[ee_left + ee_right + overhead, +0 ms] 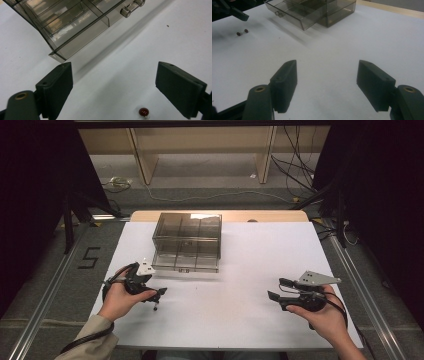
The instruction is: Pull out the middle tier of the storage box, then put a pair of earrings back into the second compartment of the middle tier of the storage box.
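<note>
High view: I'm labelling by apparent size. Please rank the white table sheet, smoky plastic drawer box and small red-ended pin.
1. White table sheet
2. Smoky plastic drawer box
3. Small red-ended pin, a speck beside the left gripper

Overhead and tongs-mounted cameras share, seemingly, the drawer box (186, 241).

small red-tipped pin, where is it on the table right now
In the high view the small red-tipped pin lies on the white table at the left, just below the open left hand-held gripper and in front of the clear drawer box.
</note>
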